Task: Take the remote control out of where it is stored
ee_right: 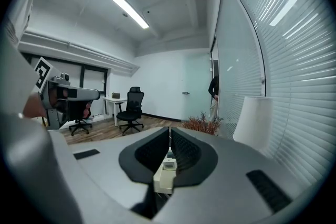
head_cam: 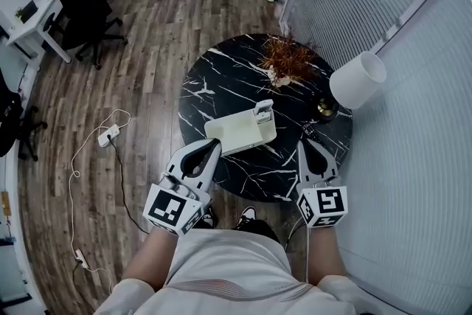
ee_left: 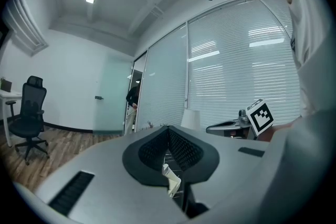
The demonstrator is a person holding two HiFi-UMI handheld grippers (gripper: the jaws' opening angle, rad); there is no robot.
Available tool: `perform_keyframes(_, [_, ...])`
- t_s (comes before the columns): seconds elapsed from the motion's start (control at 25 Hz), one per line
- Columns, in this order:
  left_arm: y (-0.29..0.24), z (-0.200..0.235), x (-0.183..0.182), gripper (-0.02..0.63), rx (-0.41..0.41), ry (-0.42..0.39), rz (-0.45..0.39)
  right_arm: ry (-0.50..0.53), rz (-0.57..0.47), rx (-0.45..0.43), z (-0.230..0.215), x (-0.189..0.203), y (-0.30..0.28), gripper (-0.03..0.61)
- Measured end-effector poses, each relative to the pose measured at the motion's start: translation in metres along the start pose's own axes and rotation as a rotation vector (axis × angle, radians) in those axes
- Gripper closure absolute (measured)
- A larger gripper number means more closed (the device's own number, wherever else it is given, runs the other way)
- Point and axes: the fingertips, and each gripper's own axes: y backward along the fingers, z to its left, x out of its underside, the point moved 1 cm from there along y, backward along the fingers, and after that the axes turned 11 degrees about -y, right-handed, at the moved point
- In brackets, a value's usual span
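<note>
A cream storage box (head_cam: 234,132) lies in the middle of the round black marble table (head_cam: 221,77). A small white remote with a grey window (head_cam: 262,111) stands upright at the box's right end; it also shows in the right gripper view, low between the jaws, as the remote (ee_right: 168,164). My left gripper (head_cam: 216,144) is shut, its tips just off the box's left end. In its own view the left gripper (ee_left: 168,128) has its jaws meeting, with a corner of the box (ee_left: 172,180) below. My right gripper (head_cam: 303,144) is shut and empty, to the right of the box; the right gripper (ee_right: 169,128) points at the box.
A white lamp shade (head_cam: 358,80) and a dried plant (head_cam: 287,61) stand at the table's far right. A small dark object (head_cam: 310,131) lies just beyond the right gripper. An office chair (head_cam: 81,0) and a cable (head_cam: 96,158) are on the wooden floor to the left. Blinds run along the right.
</note>
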Motion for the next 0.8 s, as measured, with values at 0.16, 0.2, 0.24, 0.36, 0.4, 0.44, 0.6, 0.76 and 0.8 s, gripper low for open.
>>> perform_keyframes(0.16, [0.003, 0.000, 0.004, 0.604, 0.002, 0.006, 0.002, -0.004, 0.019, 0.010, -0.001, 0.008, -0.008, 0.554])
perform_keyframes(0.2, [0.004, 0.001, 0.004, 0.604, 0.001, 0.006, 0.005, -0.009, 0.034, 0.015, -0.001, 0.013, -0.013, 0.553])
perform_keyframes(0.24, [0.005, 0.001, 0.005, 0.604, -0.001, 0.007, 0.008, -0.013, 0.051, 0.020, -0.002, 0.019, -0.018, 0.552])
perform_keyframes(0.36, [0.008, 0.004, 0.007, 0.604, -0.006, 0.009, 0.013, -0.014, 0.099, 0.039, -0.002, 0.036, -0.038, 0.551])
perform_keyframes(0.4, [0.009, 0.005, 0.009, 0.604, -0.010, 0.011, 0.016, -0.012, 0.114, 0.044, -0.002, 0.042, -0.046, 0.546])
perform_keyframes(0.44, [0.011, 0.008, 0.011, 0.604, -0.016, 0.014, 0.021, -0.012, 0.131, 0.044, -0.001, 0.049, -0.054, 0.519])
perform_keyframes(0.6, [0.020, 0.019, 0.020, 0.604, -0.042, 0.030, 0.044, -0.004, 0.199, 0.036, 0.004, 0.076, -0.091, 0.380])
perform_keyframes(0.76, [0.029, 0.033, 0.033, 0.604, -0.076, 0.046, 0.072, 0.034, 0.260, 0.062, 0.002, 0.104, -0.127, 0.357])
perform_keyframes(0.8, [0.032, 0.037, 0.036, 0.604, -0.084, 0.052, 0.080, 0.037, 0.275, 0.070, 0.001, 0.110, -0.135, 0.357])
